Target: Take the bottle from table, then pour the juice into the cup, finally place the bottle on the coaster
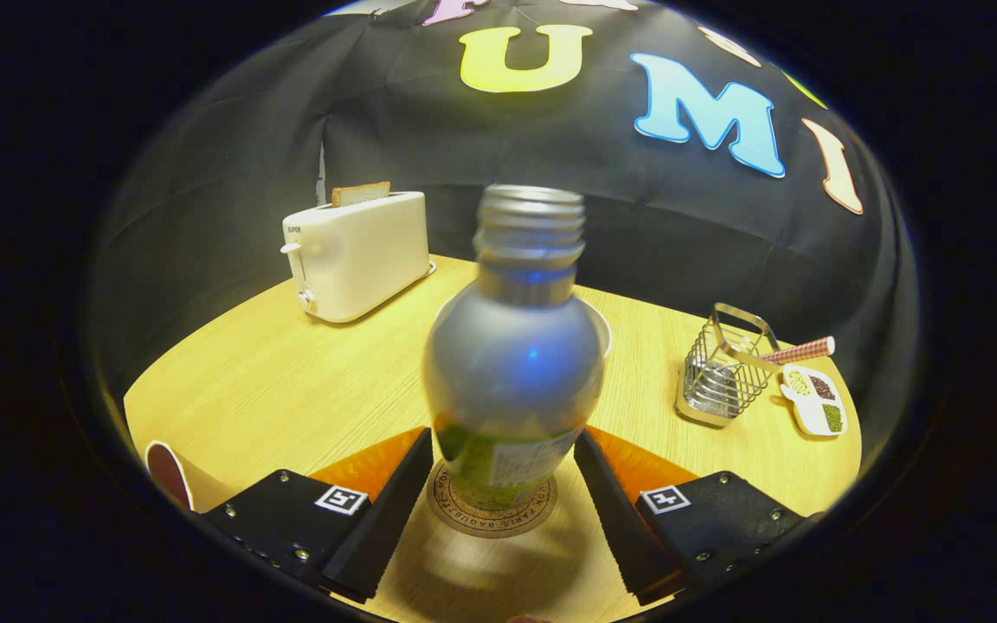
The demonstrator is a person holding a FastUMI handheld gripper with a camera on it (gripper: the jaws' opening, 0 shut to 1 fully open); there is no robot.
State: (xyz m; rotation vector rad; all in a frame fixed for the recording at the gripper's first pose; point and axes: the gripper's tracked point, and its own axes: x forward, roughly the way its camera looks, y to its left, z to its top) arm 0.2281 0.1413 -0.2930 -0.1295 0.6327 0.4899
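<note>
Uncapped silvery bottle [511,363], green label, stands on coaster [492,510]; gripper [503,484] open around it.

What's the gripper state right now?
Gripper: open, fingers flank the bottle with visible gaps; bottle stands upright on the coaster.

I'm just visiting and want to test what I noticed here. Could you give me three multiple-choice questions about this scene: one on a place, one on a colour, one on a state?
1. Where does the bottle stand?
A. on the round coaster
B. in the wire basket
C. on the toaster

2. What colour is the toaster?
A. red
B. cream white
C. blue

3. How is the claw?
A. shut tight with nothing in it
B. clamped on the toaster
C. open, a finger on each side of the bottle's base

Answers: 1 A, its base sits on the coaster between the fingers. 2 B, its body is pale cream. 3 C, gaps show on both sides.
</note>
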